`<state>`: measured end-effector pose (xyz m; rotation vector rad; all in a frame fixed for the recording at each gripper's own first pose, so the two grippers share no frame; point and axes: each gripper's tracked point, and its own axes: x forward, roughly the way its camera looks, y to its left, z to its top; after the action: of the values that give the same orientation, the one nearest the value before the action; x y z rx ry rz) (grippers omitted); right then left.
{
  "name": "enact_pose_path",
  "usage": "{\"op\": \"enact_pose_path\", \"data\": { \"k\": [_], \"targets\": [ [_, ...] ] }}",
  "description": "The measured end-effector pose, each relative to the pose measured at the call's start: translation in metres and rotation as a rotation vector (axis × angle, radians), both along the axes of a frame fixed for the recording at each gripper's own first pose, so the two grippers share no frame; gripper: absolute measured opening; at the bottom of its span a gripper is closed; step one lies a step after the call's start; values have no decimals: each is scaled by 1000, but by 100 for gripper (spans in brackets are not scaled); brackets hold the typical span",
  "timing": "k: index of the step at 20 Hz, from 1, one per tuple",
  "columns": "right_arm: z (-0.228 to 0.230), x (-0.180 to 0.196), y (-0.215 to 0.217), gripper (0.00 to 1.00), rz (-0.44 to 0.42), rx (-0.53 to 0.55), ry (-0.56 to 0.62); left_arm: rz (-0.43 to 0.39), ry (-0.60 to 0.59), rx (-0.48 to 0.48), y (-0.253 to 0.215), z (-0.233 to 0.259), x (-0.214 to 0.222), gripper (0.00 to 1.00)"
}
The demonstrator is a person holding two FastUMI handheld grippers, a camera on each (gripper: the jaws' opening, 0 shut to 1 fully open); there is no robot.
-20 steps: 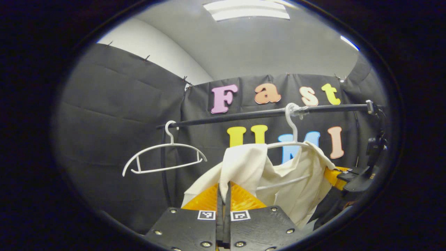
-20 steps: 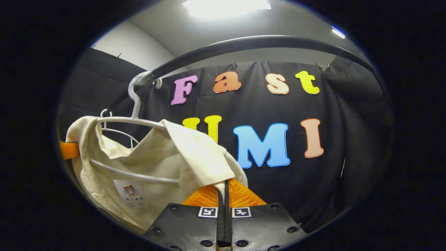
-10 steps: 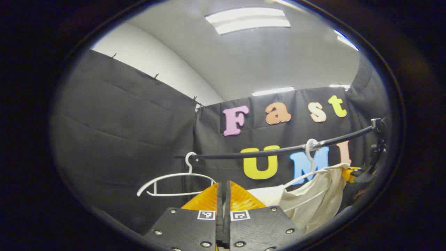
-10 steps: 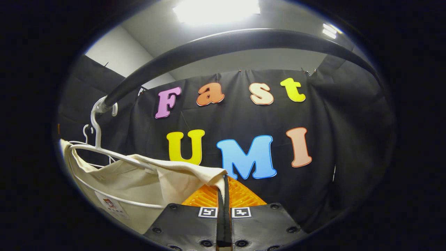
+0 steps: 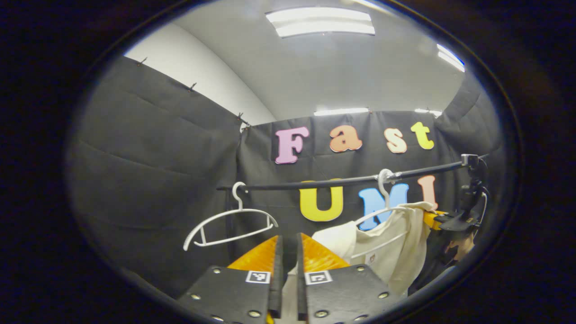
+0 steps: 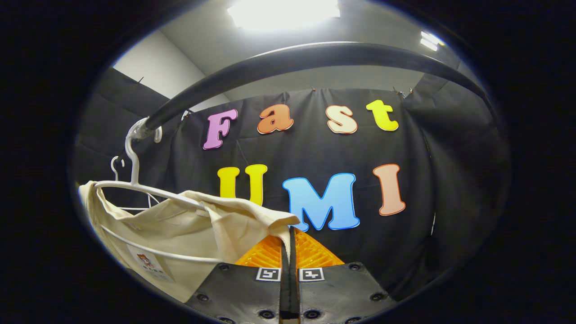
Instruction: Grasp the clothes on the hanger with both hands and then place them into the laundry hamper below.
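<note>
Jaws of right gripper [image 6: 288, 243] on cream garment [image 6: 180, 225]

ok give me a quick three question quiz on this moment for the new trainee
1. True or false: the cream garment hangs on a white hanger.
2. In the left gripper view, how many hangers hang on the black rail? A one, B two, C three.
3. Short answer: what is the right tool closed on?

Key: 1 true. 2 B: the second is an empty hanger. 3 the cream garment, pinched at an edge.
</note>
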<state>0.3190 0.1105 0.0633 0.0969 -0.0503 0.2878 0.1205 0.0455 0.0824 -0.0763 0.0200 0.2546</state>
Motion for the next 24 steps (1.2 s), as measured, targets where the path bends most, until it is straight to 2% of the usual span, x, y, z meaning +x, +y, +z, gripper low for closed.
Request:
{"op": "enact_pose_path", "data": {
  "k": [2, 3, 5, 11, 17, 20, 21, 22, 23, 24],
  "targets": [
    [-6, -4, 3, 0, 7, -4, 8, -14, 27, -31, -15, -15, 0, 48],
    [-9, -6, 5, 0, 10, -9, 9, -18, 31, -52, -22, -21, 0, 60],
    [-11, -8, 8, 0, 19, -14, 12, -17, 53, -107, -38, -38, -1, 100],
    [-10, -16, 12, 0, 43, -10, 13, 71, 180, -141, -45, -99, 21, 100],
    [-9, -20, 14, 0, 60, -12, 8, 130, 188, -106, -30, -112, 42, 100],
    [-9, -21, 14, 0, 65, -17, 3, 149, 201, -110, -22, -117, 41, 53],
    [-10, -22, 14, 0, 67, -21, 2, 146, 205, -106, -21, -116, 42, 52],
    [-10, -20, 14, 0, 69, -22, 4, 138, 204, -98, -20, -116, 44, 30],
    [-10, -19, 14, 0, 70, -21, 4, 146, 194, -92, -15, -112, 44, 22],
    [-11, -18, 14, 0, 70, -20, 7, 134, 195, -90, -17, -113, 44, 4]
  ]
}}
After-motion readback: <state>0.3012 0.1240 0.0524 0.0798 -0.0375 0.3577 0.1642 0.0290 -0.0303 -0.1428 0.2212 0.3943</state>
